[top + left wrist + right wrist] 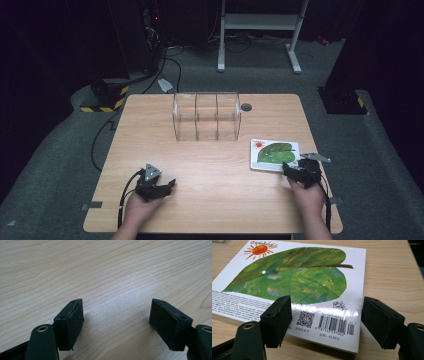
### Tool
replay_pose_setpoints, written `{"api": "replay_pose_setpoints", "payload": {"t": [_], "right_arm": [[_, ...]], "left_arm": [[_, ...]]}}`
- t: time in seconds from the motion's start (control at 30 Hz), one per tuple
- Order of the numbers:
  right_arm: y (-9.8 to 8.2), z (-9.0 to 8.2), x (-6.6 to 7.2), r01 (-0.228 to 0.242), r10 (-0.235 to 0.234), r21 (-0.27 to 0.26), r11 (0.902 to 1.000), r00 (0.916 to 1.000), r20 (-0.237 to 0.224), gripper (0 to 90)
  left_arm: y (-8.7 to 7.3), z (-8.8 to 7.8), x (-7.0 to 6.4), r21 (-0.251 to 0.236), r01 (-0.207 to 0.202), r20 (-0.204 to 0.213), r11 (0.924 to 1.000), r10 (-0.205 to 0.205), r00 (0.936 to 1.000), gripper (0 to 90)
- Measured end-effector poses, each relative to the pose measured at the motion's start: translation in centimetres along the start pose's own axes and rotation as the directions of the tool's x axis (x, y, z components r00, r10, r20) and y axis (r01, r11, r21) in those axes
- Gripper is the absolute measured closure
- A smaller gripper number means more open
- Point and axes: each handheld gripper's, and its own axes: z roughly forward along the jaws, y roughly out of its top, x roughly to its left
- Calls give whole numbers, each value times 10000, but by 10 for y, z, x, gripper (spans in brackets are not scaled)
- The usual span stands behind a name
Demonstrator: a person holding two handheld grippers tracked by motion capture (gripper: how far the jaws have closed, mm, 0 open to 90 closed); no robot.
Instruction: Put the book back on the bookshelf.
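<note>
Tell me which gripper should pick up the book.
Right. The right gripper is open at the near edge of the book; the left gripper sits over bare table across from it.

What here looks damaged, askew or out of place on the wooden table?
Little stands out. The picture book with the green leaf cover lies flat, back cover up, slightly askew to the wooden table edge. The clear plastic divided organiser stands upright, empty. One left gripper pad has a slightly ragged edge.

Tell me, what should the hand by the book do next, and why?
Probably ease the right gripper forward and close on the book's near edge. Its jaws are open over that edge, and the book lies flat on the table, not yet held.
</note>
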Motion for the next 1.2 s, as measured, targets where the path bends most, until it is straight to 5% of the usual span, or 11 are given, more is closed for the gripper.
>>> {"api": "replay_pose_setpoints", "payload": {"t": [0.7, 1.2], "right_arm": [[-12, -13, 52, 1146, -1132, 208, 9932, 9917, -606, 258], [-19, -12, 92, 1334, -1340, -121, 9910, 9879, -788, 259]], "left_arm": [[0, -1, 0, -8, 45, -71, 10000, -45, 10000, 278], [-1, -1, -1, -61, 31, -60, 10000, -31, 10000, 314]]}}
